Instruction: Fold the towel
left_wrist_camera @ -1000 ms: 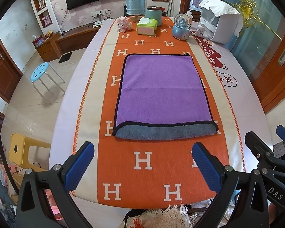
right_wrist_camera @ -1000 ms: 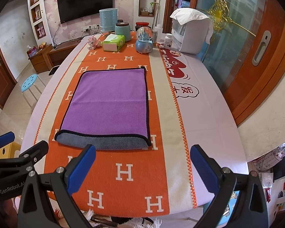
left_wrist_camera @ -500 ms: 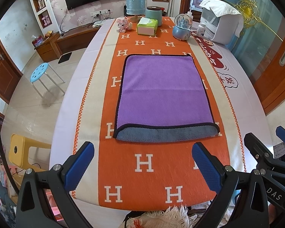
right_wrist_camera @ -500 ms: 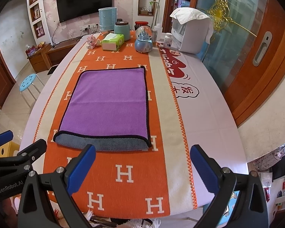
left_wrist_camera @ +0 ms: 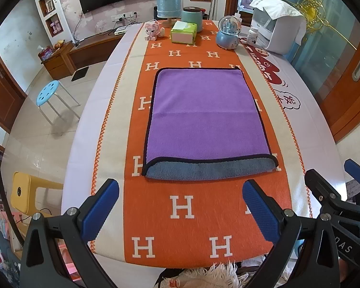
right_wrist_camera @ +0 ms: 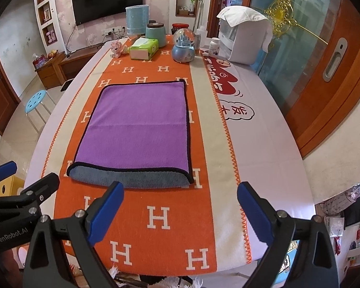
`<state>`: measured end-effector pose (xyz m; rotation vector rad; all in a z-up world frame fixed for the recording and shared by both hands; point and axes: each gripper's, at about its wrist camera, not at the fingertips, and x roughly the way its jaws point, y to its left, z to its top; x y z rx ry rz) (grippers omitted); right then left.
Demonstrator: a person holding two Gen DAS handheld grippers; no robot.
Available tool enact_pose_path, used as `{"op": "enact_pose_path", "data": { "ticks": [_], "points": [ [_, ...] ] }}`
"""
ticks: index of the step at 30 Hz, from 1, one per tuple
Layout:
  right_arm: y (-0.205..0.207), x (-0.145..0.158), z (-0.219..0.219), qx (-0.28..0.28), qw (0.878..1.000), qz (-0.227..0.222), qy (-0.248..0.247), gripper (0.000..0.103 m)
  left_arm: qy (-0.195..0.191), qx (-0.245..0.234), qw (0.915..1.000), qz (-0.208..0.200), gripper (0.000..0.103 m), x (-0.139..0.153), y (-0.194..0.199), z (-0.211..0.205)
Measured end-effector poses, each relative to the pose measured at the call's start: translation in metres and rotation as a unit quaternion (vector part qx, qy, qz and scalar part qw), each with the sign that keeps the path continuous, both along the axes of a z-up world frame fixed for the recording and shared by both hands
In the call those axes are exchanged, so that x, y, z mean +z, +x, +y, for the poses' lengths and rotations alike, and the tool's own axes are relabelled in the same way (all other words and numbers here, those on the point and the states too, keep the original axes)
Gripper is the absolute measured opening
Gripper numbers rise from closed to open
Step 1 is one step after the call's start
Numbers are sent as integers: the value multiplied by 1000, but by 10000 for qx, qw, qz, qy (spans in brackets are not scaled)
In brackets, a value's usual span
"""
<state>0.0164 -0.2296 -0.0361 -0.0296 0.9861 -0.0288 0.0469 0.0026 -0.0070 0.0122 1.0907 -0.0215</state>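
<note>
My left gripper and right gripper hang spread above the runner's near edge, short of the towel.

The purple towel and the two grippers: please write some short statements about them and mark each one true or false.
1. The purple towel lies on the orange runner. True.
2. The left gripper is shut on the towel. False: it is open, empty, short of the towel.
3. A grey layer shows at the towel's near edge. True.
4. The right gripper holds a towel corner. False: it is open and holds nothing.
5. The tissue box sits on the towel. False: it stands beyond it.
</note>
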Motion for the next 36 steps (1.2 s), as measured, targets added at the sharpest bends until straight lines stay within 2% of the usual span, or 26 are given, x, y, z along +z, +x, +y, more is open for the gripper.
{"op": "enact_pose_path", "data": {
  "ticks": [10,19,23,27,33,36],
  "points": [
    [7,-5,0,67,9999,101,56,94,45,-98,9999,56,101,-7,5,0],
    [21,-23,-9,170,9996,207,66,91,204,-243,9995,58,100,-27,18,6],
    [31,-38,-17,338,9990,270,80,89,108,-470,9987,152,97,-47,30,18],
    [47,-61,-28,640,9970,386,202,79,-90,-785,9960,419,91,-78,49,34],
    [69,-91,-32,1244,9899,603,311,67,-212,-1358,9878,732,79,-124,68,52],
    [79,-106,-33,1536,9846,757,356,61,-337,-1360,9861,898,71,-137,77,61]
  ]
}}
